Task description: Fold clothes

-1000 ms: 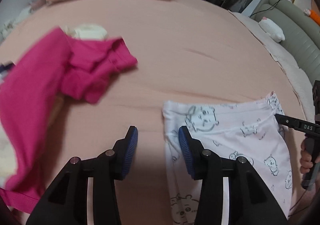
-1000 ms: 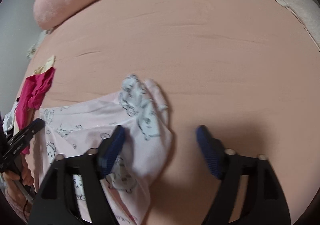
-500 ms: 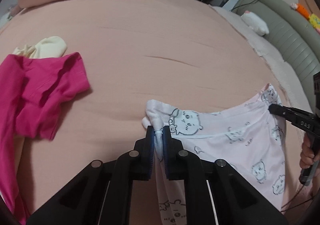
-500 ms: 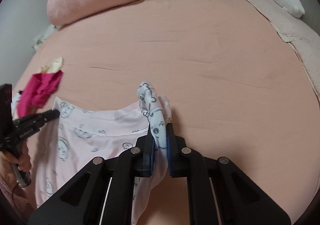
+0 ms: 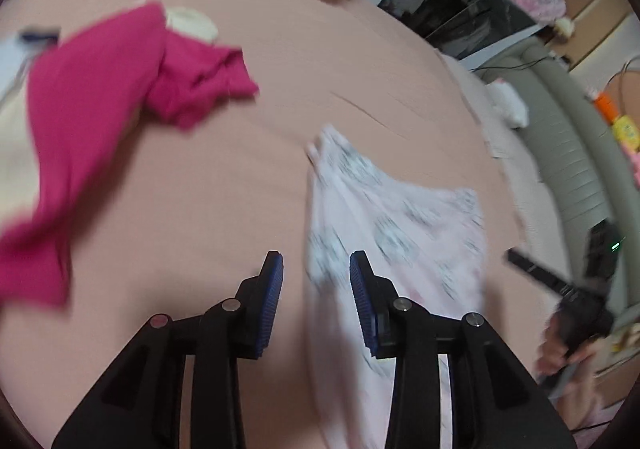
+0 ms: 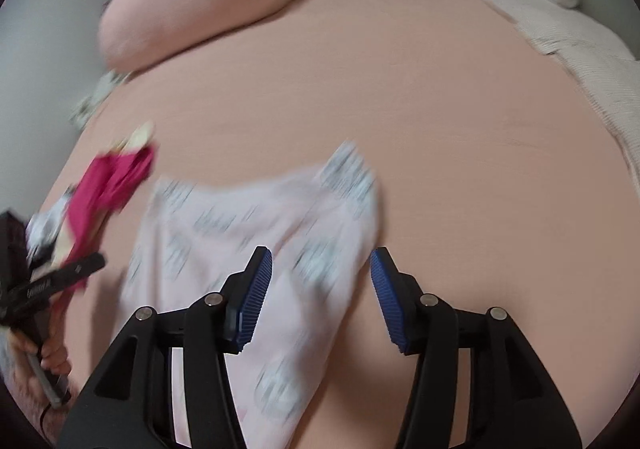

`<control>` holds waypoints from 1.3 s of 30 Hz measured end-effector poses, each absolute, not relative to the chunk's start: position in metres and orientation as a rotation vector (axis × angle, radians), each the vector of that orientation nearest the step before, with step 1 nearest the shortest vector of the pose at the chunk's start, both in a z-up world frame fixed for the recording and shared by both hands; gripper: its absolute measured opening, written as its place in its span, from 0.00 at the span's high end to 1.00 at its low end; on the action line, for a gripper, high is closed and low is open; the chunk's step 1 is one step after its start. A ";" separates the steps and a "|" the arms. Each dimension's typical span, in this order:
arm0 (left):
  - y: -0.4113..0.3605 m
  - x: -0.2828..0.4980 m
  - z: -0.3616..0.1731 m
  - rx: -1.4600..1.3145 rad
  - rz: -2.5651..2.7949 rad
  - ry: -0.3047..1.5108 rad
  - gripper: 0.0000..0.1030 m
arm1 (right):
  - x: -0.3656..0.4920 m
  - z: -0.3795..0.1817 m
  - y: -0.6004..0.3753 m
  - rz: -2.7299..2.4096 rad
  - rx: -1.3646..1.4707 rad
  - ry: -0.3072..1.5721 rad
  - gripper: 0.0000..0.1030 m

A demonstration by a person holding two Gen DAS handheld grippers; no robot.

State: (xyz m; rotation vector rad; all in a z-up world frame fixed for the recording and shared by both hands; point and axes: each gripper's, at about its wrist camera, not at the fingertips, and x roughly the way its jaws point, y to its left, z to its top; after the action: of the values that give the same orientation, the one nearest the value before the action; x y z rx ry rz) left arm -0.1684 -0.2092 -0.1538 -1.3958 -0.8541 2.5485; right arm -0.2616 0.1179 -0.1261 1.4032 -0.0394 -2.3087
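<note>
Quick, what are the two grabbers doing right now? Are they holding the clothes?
Left gripper: jaws open, just released, holding nothing.
Right gripper: jaws open, just released; the pale pink printed garment lies loose below.

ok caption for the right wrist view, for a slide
Right gripper, jaws just reopened, above the pale pink printed garment on the peach bed; magenta garment at left.

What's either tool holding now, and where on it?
Nothing. Left tool and right tool have just been opening; the pink printed garment lies loose on the bed.
</note>
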 end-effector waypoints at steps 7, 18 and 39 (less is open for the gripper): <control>-0.164 -0.146 -0.177 -1.463 2.421 -0.861 0.65 | -0.195 -0.157 0.096 -2.205 1.496 0.031 0.48; -0.154 -0.108 -0.183 -1.614 2.630 -0.700 0.93 | -0.156 -0.183 0.075 -2.296 1.487 0.388 0.47; -0.094 -0.034 -0.187 -1.630 2.535 -0.792 0.93 | -0.084 -0.187 0.106 -2.274 1.507 0.249 0.42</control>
State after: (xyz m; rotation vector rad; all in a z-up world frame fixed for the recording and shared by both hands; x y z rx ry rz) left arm -0.0340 -0.0939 -0.1875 -1.6298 -0.7922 2.5355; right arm -0.0841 0.1056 -0.1875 1.5068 0.2490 -2.2741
